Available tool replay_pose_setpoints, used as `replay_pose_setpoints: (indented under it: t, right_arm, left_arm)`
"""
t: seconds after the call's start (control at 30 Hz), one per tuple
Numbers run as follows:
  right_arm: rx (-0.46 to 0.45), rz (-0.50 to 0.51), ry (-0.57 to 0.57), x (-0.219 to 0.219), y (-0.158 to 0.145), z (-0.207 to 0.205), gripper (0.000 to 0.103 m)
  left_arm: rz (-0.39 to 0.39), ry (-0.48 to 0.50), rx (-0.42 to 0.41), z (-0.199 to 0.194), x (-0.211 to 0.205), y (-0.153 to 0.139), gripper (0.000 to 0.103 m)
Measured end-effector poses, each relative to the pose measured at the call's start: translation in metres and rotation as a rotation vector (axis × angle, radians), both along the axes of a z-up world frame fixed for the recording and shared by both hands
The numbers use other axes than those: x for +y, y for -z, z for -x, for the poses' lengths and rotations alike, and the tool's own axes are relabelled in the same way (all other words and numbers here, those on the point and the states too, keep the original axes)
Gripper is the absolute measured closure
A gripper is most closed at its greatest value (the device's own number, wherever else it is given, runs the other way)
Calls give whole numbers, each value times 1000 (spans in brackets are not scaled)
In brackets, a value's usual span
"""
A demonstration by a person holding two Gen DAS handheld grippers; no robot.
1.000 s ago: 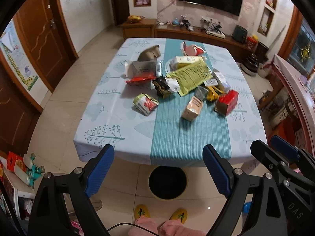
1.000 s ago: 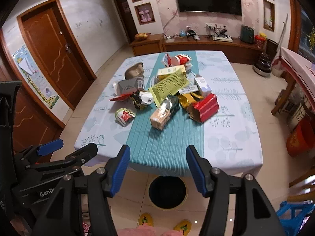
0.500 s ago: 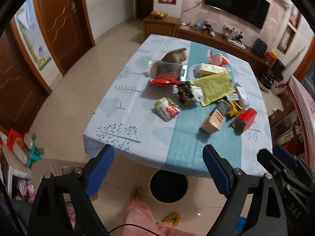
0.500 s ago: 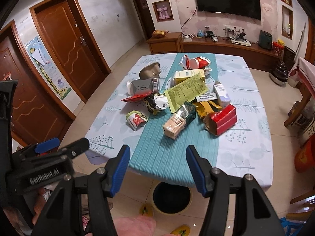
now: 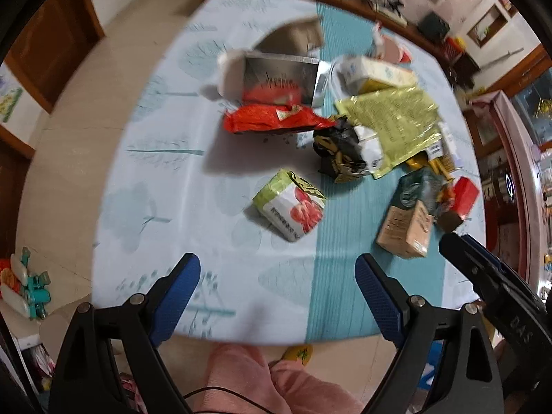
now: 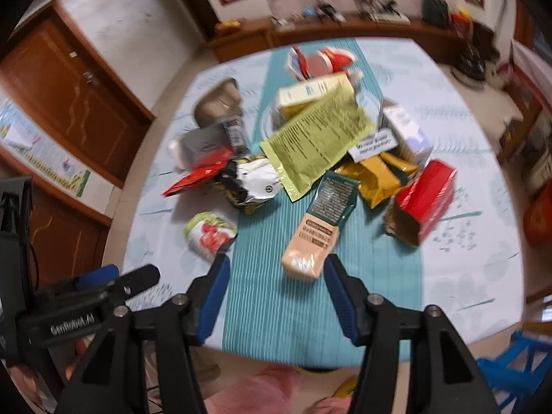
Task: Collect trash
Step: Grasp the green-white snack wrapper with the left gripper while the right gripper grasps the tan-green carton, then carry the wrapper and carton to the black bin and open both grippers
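Hanging above the near edge of a table (image 5: 162,186) covered in a pale leaf-print cloth with a teal striped runner (image 6: 262,307), both black grippers with blue finger pads point steeply down at a heap of packaging. The left gripper (image 5: 277,293) has its jaws spread wide with nothing between them. The right gripper (image 6: 276,293) also stands apart and empty; its jaws have just been closing a little.

Taking the runner as landmark: a crumpled green-and-white wrapper with a red fruit picture (image 5: 289,208) lies just off its left edge, near the front. A beige carton with a dark green top (image 6: 319,229) lies on the runner, its near end just beyond the right gripper's pads. A red box with a brown open end (image 6: 422,201) sits at the runner's right edge. A yellow-green printed foil bag (image 6: 317,136) lies across the runner farther back, a crumpled black-and-white wrapper (image 5: 345,151) and a red foil packet (image 5: 272,120) to its left.

Pink-clad legs (image 5: 276,386) show below the table edge.
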State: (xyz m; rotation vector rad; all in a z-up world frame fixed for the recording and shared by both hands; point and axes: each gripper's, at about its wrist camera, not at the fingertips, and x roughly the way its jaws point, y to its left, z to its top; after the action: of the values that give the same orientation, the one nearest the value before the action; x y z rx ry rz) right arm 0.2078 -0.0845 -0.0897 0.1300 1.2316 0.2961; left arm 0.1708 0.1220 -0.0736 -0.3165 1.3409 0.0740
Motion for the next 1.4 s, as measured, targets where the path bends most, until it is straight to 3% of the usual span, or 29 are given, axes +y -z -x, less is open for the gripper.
replay_pose_setpoints:
  t: [0.1, 0.2, 0.47, 0.6, 0.67, 0.73, 0.83, 0.93, 1.07, 1.4]
  right_arm:
    - [54, 15, 62, 5, 23, -20, 52]
    - [100, 30, 110, 4, 40, -34, 55]
    - [93, 63, 155, 4, 39, -45, 59]
    - [119, 46, 216, -6, 38, -44, 60]
    - [133, 38, 232, -9, 40, -43, 60]
    - [131, 50, 240, -10, 40, -42, 60]
    - [129, 62, 259, -12, 41, -43, 60]
    - [140, 20, 282, -15, 40, -45, 60]
    - [150, -74, 325, -26, 37, -43, 60]
    - [190, -67, 346, -23, 49, -44, 60]
  left_arm:
    - [41, 7, 77, -23, 4, 28, 13]
    - [70, 3, 141, -42, 7, 51, 21]
    - [147, -64, 233, -74, 2, 85, 26]
    - [122, -96, 259, -87, -5, 95, 32]
    - [97, -113, 266, -93, -8, 98, 38]
    - [70, -130, 279, -98, -9, 99, 53]
    - [97, -132, 290, -103, -7, 96, 70]
    - [77, -100, 275, -105, -9, 86, 77]
    - [47, -28, 233, -105, -11, 76, 79]
    - [79, 23, 194, -88, 1, 63, 80]
